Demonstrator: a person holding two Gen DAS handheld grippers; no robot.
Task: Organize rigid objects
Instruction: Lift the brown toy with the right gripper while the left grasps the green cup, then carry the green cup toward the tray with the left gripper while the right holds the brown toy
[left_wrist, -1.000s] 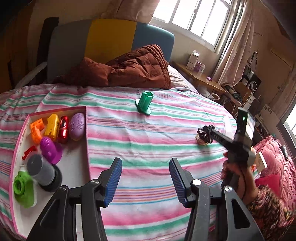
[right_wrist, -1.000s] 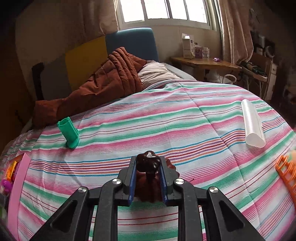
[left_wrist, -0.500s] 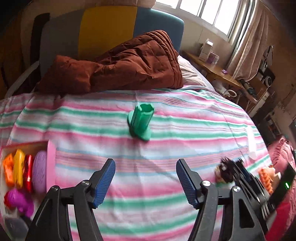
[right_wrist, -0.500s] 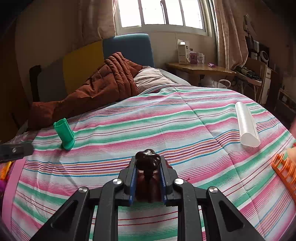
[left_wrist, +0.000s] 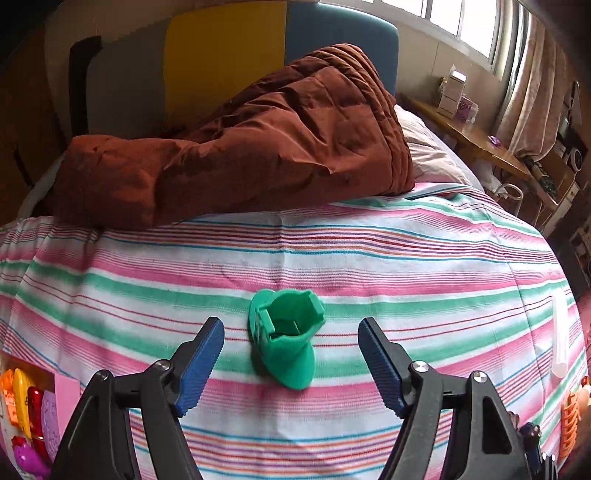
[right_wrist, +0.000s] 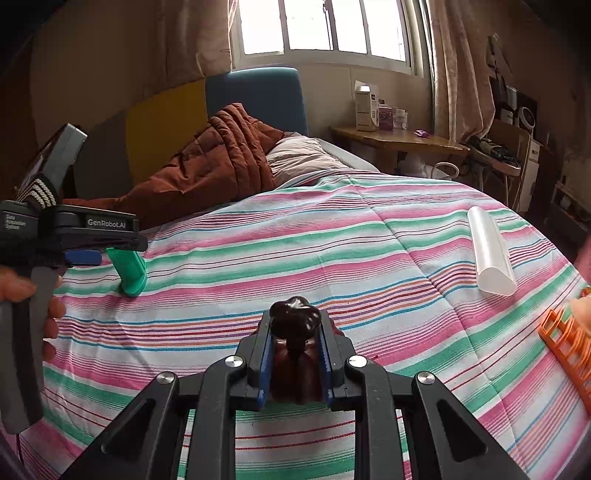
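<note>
A green plastic holder lies tilted on the striped bed cover, its open end toward the camera. My left gripper is open, with a blue pad on each side of the holder, not touching it. In the right wrist view the holder sits at the left under the left gripper. My right gripper is shut on a dark brown figurine and holds it above the bed. A pink tray of colourful toys shows at the lower left.
A rust-brown quilt is piled at the head of the bed. A clear plastic tube and an orange rack lie on the right side of the bed. A wooden side table stands beyond.
My left gripper has moved away from the tray and up to the green holder, which now lies between its open fingers. The right gripper still holds the figurine and has barely moved.
</note>
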